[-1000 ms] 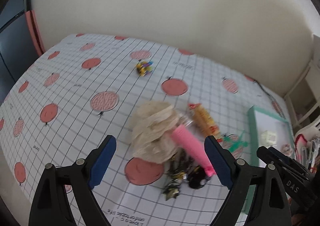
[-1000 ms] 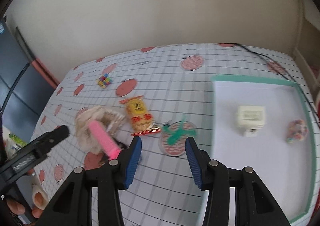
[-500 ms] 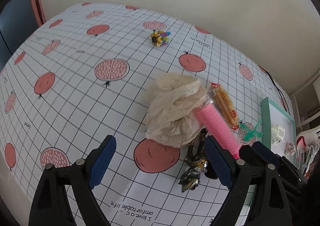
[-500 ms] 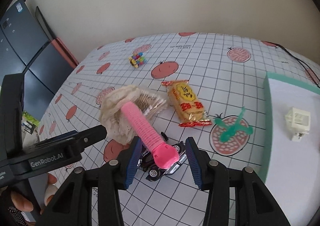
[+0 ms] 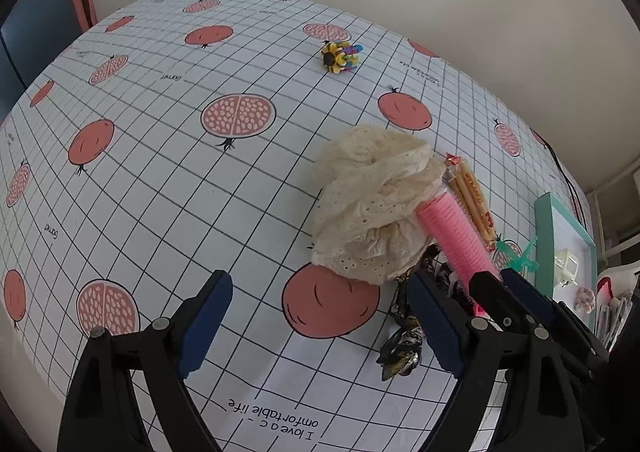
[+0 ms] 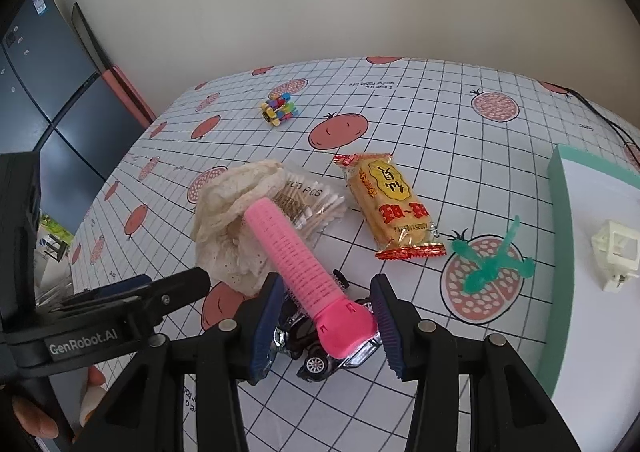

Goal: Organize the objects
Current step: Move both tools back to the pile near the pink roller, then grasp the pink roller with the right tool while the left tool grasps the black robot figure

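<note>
Straddling the pink roller (image 6: 304, 272), the right claw (image 6: 324, 326) gapes (left claw (image 5: 316, 316) also spread).

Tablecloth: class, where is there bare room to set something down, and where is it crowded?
Free: the wide stretch left of the lace cloth, and the strip between the block toy and the cloth. Crowded: the roller, toy car, swabs and snack by the right tool.
</note>
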Motion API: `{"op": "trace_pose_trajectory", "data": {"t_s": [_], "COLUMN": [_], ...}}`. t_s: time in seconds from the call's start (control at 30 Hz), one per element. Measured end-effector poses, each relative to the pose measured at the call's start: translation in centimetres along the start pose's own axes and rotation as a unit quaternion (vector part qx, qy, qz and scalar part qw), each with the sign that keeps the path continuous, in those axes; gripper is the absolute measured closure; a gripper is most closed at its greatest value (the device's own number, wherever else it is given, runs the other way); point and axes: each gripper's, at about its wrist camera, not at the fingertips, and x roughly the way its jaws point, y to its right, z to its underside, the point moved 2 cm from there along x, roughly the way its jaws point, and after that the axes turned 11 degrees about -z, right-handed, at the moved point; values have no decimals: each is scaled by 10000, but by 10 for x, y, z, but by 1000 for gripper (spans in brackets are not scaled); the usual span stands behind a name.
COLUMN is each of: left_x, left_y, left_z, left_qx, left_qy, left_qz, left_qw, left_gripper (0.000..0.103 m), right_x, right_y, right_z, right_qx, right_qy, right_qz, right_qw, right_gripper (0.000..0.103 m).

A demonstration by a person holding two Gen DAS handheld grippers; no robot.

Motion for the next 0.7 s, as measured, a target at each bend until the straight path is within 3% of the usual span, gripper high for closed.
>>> {"op": "trace_pose_trajectory", "data": {"t_s": [0.7], "left_x": [6], "left_y": [-2], "left_z": [4], "left_qx": [24], "left_qy": [-72], "left_qz": [-49], "left_qw": [10000], "left_gripper": [14], "right_x": [1], "right_y": [-12], "right_z": [4], "right_qx": [-179], "right_qy": [-59], "right_qz": [-227], "right_qw": [9996], "right_gripper": [71]}}
